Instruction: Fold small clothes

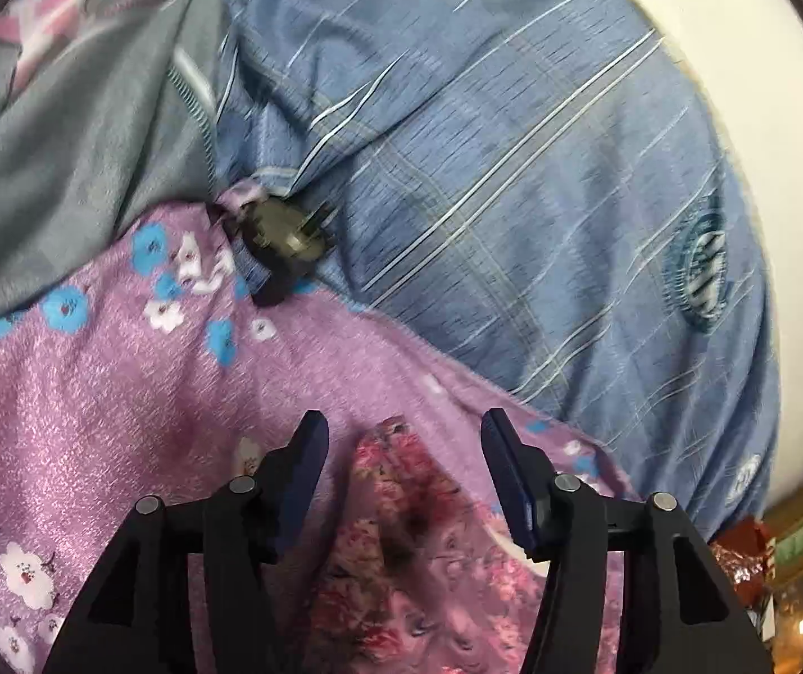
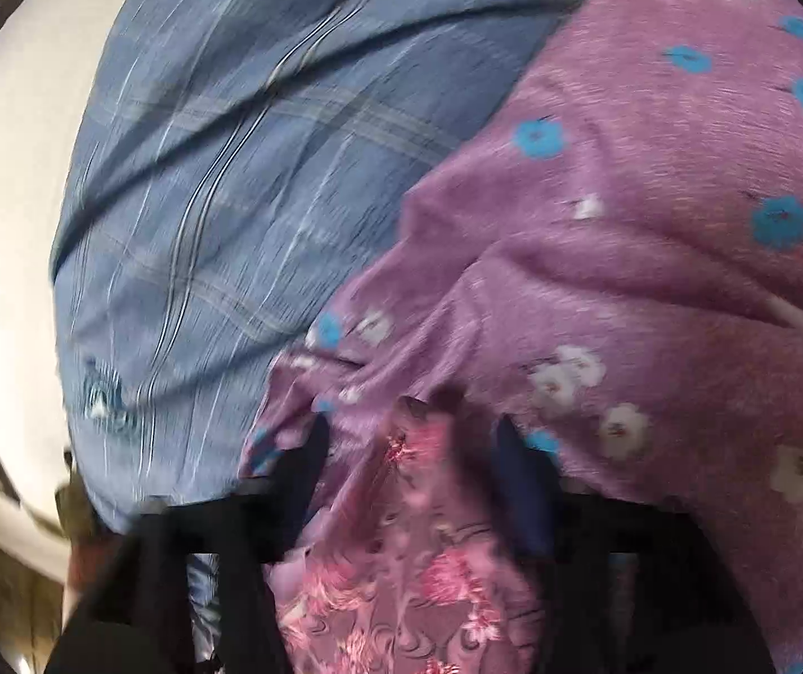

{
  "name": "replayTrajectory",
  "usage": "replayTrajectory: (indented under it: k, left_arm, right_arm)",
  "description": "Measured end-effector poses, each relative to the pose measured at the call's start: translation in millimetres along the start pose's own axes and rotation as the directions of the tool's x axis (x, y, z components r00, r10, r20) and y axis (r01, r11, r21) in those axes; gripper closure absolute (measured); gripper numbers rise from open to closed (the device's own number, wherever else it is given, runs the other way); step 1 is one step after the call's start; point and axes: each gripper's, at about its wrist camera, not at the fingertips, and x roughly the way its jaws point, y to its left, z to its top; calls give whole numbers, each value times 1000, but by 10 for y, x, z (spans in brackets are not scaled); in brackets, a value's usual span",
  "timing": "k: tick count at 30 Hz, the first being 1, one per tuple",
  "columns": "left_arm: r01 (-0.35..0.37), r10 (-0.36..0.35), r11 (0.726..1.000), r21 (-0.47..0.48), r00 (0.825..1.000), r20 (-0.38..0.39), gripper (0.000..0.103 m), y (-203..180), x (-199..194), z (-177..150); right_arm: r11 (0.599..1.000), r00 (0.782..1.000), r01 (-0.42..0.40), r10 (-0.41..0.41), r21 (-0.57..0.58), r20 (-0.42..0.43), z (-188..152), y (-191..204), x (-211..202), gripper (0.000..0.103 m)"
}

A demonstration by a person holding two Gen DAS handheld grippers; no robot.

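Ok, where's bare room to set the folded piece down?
Best bet: the blue striped cover, bare between the purple floral cloth and the white wall. Crowded near both tools, where the pink floral garment overlaps the purple cloth.

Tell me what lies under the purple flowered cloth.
Blue striped bedding runs beneath the purple flowered cloth; a pink floral garment pokes out between the left tool's fingers. The rest is covered.
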Motion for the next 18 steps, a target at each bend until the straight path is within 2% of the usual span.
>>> replayTrajectory:
  k: [2, 5, 7, 9, 12, 14, 15, 17, 18]
  left_arm:
    - [8, -8, 1000, 14, 1000, -1, 48, -104, -74, 0]
    - [-11, 14, 994, 105, 1000, -26, 48, -359, -165, -122]
    - [-9, 26, 982, 189, 996, -85, 48, -590, -151, -289]
    - [27, 19, 960, 280, 987, -161, 48, -875, -79, -548]
    - [50, 63, 908, 417, 966, -252, 46, -1235, 50, -1032]
    - [47, 105, 879, 474, 951, -290, 46, -1347, 133, -1302]
    - [41, 130, 870, 492, 942, -309, 46, -1353, 190, -1432]
    - [-22, 208, 862, 506, 926, -314, 46, -1295, 395, -1527]
    - [-44, 231, 858, 513, 924, -306, 46, -1255, 475, -1544]
  right_arm:
    - [998, 1000, 8, -9, -60, -13, -25, 111, -62, 36]
    - [973, 996, 59, -73, -222, -52, -151, 346, -195, 44]
    - [922, 986, 127, -159, -366, -58, -353, 559, -275, 51]
    - [842, 971, 173, -233, -511, -55, -617, 759, -318, 59]
    - [723, 944, 205, -324, -660, -62, -1030, 988, -300, 63]
    - [680, 928, 214, -365, -701, -71, -1207, 1052, -285, 64]
    - [645, 915, 229, -397, -729, -63, -1334, 1096, -250, 64]
    - [597, 897, 265, -440, -758, -33, -1455, 1073, -197, 64]
    - [585, 885, 285, -465, -759, -27, -1477, 1037, -117, 63]
